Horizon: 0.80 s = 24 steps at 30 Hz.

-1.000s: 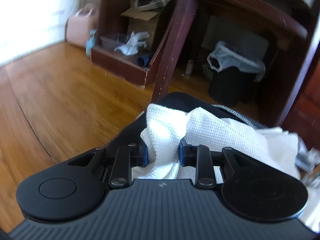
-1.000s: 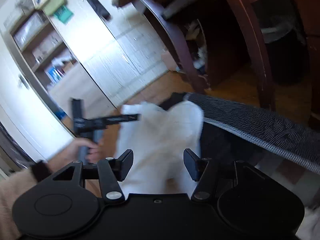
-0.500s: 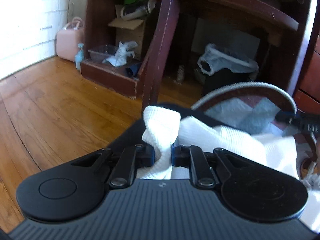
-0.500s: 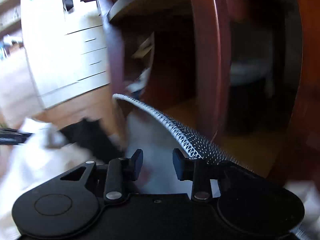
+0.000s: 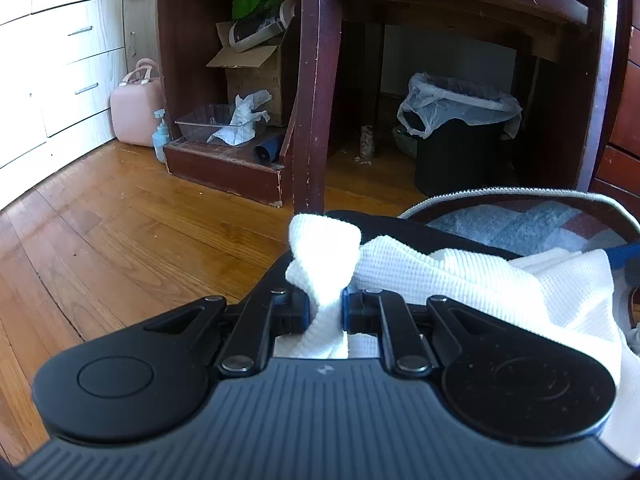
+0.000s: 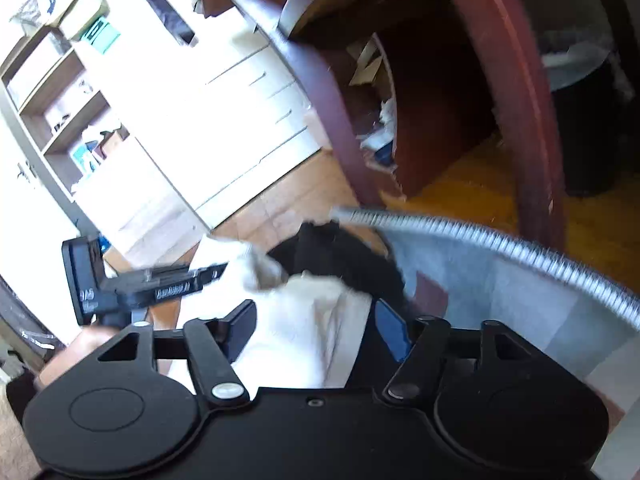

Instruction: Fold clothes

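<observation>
Right then, the left claw (image 5: 326, 309) was clamped on a bunched corner of the white waffle-knit cloth (image 5: 460, 280), draped rumpled over a black garment (image 6: 340, 252). Meanwhile the right claw (image 6: 316, 330) was opening, cloth lying loose between its jaws.

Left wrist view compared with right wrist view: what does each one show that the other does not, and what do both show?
Only the left wrist view shows the pink container, the blue pump bottle and the clear tray holding crumpled paper. Only the right wrist view shows the open shelves and the left gripper from the side. Both show the white cloth, the bin and the white drawers. The left gripper is shut on the cloth; the right gripper is opening around it.
</observation>
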### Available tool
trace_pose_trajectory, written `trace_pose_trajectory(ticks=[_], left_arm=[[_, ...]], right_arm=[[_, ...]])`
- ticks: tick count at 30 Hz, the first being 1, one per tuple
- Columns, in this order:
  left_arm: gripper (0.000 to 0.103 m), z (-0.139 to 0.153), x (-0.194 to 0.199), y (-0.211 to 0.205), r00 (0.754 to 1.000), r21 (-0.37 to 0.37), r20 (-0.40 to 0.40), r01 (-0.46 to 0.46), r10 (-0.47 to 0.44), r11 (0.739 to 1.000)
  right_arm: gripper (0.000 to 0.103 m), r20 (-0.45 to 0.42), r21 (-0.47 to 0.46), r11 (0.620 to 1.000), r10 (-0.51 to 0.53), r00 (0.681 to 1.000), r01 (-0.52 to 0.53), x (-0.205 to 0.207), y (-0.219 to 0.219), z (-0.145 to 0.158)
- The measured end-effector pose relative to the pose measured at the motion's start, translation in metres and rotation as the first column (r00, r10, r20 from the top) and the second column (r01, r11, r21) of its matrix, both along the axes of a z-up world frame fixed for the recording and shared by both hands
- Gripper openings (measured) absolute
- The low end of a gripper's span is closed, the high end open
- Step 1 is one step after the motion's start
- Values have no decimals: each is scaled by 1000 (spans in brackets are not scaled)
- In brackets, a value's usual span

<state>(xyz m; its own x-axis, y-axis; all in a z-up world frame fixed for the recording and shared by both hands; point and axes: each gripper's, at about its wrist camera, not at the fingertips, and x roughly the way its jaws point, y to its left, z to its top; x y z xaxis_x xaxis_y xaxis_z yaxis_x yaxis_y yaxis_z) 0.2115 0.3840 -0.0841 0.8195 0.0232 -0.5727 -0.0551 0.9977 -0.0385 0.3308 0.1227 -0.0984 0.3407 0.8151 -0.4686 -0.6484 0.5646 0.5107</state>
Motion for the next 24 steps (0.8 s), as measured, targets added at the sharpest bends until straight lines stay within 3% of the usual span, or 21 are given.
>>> trace_pose_trajectory(ticks=[5,8,9,10,11,14,16,19,20,21,23,24], left_arm=[[13,-2,-4,3,1000,-26,10,-13,14,1000],[12,-1,-8,3,999,-38,17,-39,39,999],[12,1,-9,3,998,-37,19,-52,53,998],[12,5,-11,3,998,-34,20,-65,66,997],[12,12,-14,5,997,-40,31,-72,74,997],[11,39,-24,14,991,-88,127,-30,41,996],[11,57,-23,17,980,-70,196,-3,16,998],[13,67,-2,21,969,-90,241,-29,50,996],[21,65,10,20,970,-91,235,-41,62,995],[37,58,24,14,978,-50,192,-71,79,996],[59,40,51,1,986,85,64,-156,151,984],[59,31,59,-3,978,157,4,-206,208,966]], right_arm=[[85,14,-89,996,4,1000,-3,-13,21,-15],[82,130,-117,992,-26,991,42,-29,29,-17],[51,176,-126,991,-13,984,35,-33,33,-18],[32,229,-139,990,5,973,27,-38,33,-16],[23,297,-151,987,1,955,46,-48,31,-13],[16,413,-118,987,-53,909,111,-75,24,5],[10,453,-47,987,-117,884,155,-92,13,23],[10,451,73,967,-250,857,243,-106,-7,46],[10,441,75,957,-285,851,281,-106,-8,49],[10,435,31,945,-307,847,326,-103,-3,46],[10,410,-112,902,-341,846,418,-91,10,33],[10,364,-179,881,-355,861,439,-80,13,23]])
